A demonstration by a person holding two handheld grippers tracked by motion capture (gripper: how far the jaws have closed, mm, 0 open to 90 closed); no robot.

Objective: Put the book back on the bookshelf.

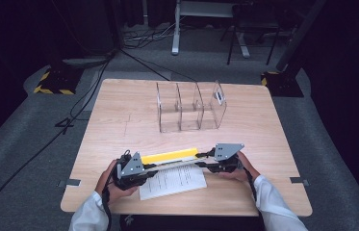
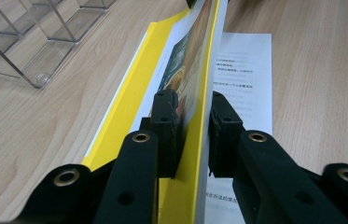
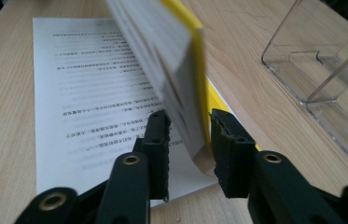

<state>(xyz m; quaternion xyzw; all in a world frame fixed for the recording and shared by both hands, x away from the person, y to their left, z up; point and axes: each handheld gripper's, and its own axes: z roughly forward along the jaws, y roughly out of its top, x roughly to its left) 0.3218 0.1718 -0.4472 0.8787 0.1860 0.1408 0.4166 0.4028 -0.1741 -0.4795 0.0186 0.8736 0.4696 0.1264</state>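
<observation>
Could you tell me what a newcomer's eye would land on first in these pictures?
Probably the yellow booklet, held on edge near the table's front between the left gripper and the right gripper, one at each end. Under it lies a printed sheet, and farther back stands a clear acrylic file rack.

Tongs [image 3: 189, 140] around yellow booklet [image 3: 176, 56] edge above printed sheet [image 3: 83, 88]
</observation>
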